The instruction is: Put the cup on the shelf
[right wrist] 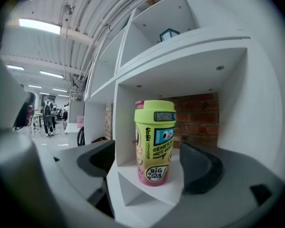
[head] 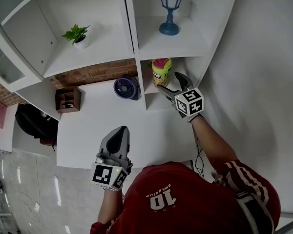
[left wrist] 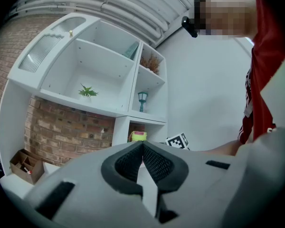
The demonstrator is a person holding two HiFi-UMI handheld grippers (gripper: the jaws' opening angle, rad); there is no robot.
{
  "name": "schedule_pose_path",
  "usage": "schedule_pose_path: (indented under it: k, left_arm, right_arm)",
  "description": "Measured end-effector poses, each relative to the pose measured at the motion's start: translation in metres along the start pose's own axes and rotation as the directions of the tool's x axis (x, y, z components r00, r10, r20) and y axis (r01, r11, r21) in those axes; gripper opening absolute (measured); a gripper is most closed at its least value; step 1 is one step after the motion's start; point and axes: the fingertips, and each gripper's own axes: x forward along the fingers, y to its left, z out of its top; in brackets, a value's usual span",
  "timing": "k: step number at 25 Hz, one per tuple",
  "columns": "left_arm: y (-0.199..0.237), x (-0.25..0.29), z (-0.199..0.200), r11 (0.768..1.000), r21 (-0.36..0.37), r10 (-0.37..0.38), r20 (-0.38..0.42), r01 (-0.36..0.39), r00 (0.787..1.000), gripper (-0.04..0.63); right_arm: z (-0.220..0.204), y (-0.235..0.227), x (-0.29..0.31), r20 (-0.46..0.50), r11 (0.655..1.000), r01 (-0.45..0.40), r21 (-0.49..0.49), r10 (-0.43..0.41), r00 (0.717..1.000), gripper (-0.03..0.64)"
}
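The cup [head: 161, 71] is lime green with a pink lid and base and cartoon stickers. It stands upright on the floor of the low shelf compartment [head: 158, 101]. My right gripper [head: 169, 83] is open just in front of it. In the right gripper view the cup [right wrist: 155, 141] stands between the spread jaws, and neither pad [right wrist: 202, 167] touches it. My left gripper [head: 120, 132] hangs shut and empty over the white table, well back from the shelf. The left gripper view shows my left gripper [left wrist: 142, 150] with its pads pressed together and the cup [left wrist: 138, 136] far beyond.
A blue fan [head: 126, 87] stands left of the cup's compartment, against the brick wall. A brown box [head: 68, 99] sits at the white table's [head: 97, 130] far left. Higher shelves hold a small plant [head: 77, 35] and a blue lantern [head: 169, 11]. A white wall runs along the right.
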Motion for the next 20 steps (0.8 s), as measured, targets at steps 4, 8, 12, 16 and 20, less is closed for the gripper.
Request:
schedule_pose_path:
  k: [4, 8, 12, 16, 20]
  left_arm:
    - [-0.002, -0.007, 0.002, 0.999, -0.008, -0.031, 0.008, 0.031, 0.999, -0.006]
    - [-0.004, -0.013, 0.009, 0.998, -0.018, -0.066, 0.031, 0.067, 0.997, -0.006]
    - [-0.006, -0.018, 0.013, 0.995, -0.020, -0.101, 0.048, 0.102, 0.994, -0.006]
    - [-0.007, -0.028, 0.017, 0.991, -0.012, -0.134, 0.052, 0.134, 0.990, -0.006]
    - [-0.004, -0.040, 0.018, 0.988, -0.006, -0.152, 0.049, 0.153, 0.987, -0.006]
  right_arm:
    - [0.001, 0.008, -0.015, -0.002, 1.000, 0.025, -0.009, -0.025, 1.000, 0.413]
    - [0.007, 0.014, -0.033, 0.001, 0.998, 0.064, -0.018, -0.064, 0.998, 0.411]
    - [0.009, 0.023, -0.050, 0.001, 0.996, 0.089, -0.027, -0.089, 0.996, 0.411]
    - [0.012, 0.030, -0.067, 0.005, 0.992, 0.125, -0.030, -0.125, 0.992, 0.411]
    - [0.013, 0.042, -0.083, 0.016, 0.988, 0.155, -0.011, -0.154, 0.988, 0.411]
